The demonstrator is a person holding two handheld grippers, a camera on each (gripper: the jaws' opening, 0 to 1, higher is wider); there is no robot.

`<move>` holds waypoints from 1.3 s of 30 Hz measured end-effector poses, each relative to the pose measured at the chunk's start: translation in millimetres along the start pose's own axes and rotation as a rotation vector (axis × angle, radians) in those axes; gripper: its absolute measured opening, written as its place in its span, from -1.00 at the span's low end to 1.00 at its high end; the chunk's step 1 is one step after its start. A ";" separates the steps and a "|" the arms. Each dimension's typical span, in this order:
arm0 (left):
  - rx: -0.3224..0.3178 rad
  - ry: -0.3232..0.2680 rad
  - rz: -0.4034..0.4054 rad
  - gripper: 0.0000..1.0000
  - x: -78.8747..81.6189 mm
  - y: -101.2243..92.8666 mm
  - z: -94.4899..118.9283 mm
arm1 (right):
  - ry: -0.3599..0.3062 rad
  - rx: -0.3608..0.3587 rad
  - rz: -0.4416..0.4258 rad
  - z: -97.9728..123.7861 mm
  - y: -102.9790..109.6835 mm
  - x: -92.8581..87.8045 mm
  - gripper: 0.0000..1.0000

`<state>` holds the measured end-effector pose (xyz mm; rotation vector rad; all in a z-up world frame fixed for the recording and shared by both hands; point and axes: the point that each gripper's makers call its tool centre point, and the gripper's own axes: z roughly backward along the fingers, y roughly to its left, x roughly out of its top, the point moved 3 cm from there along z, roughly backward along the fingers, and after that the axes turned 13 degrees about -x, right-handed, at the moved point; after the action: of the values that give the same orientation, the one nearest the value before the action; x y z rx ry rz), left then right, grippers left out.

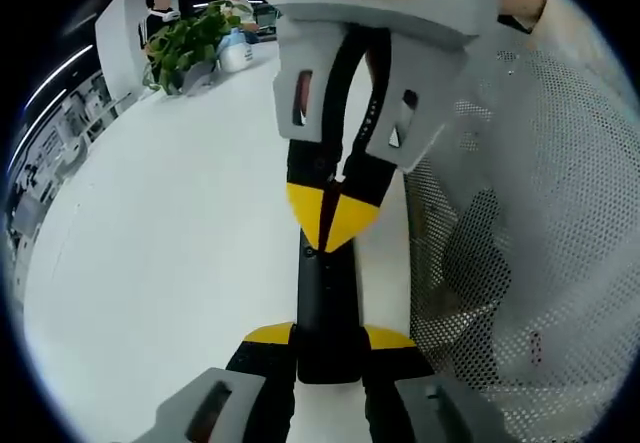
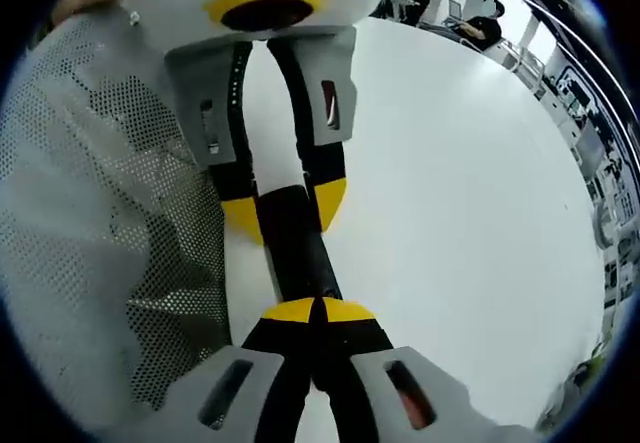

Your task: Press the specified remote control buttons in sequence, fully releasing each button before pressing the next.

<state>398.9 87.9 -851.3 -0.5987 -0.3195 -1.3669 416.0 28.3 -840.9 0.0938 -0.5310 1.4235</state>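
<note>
Left gripper view: a long, slim black remote control (image 1: 327, 308) lies on a smooth white table (image 1: 170, 263), its long axis running straight away from the camera.
Left gripper (image 1: 328, 348): its yellow-tipped black jaws stand one on each side of the remote's near end, clamped against it.
Right gripper, seen from the left: the right gripper (image 1: 335, 221) reaches in from the top, its yellow tips brought together to a point on the remote's far end.
Right gripper view: the same remote (image 2: 298, 248) as a narrow matte bar, held at its far end by the left gripper (image 2: 285, 208).
Right gripper's own tips (image 2: 318, 313): closed tip to tip, resting on the remote's upper face.
Mesh: white perforated fabric (image 1: 530, 263) in soft folds beside the remote.
Background: a leafy green plant (image 1: 185, 48) at the table's far edge.
</note>
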 end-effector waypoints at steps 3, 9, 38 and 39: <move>0.000 -0.006 0.003 -0.51 -0.3 0.2 -0.1 | 0.014 0.009 -0.033 -0.1 -0.7 -0.7 -1.00; 0.000 -0.004 0.002 -0.51 -0.1 0.1 -0.1 | 0.063 0.068 -0.145 -0.9 -3.3 -1.0 -1.00; -0.002 -0.008 -0.019 -0.50 1.2 -1.3 -1.7 | 0.054 0.040 -0.204 -0.2 -2.9 -1.9 -1.00; -0.002 -0.008 -0.019 -0.50 1.2 -1.2 -1.7 | 0.059 0.048 -0.213 -0.5 -3.5 -1.8 -1.00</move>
<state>397.7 85.9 -851.8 -0.6043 -0.3310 -1.3834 419.3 26.2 -841.2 0.1419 -0.4250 1.2270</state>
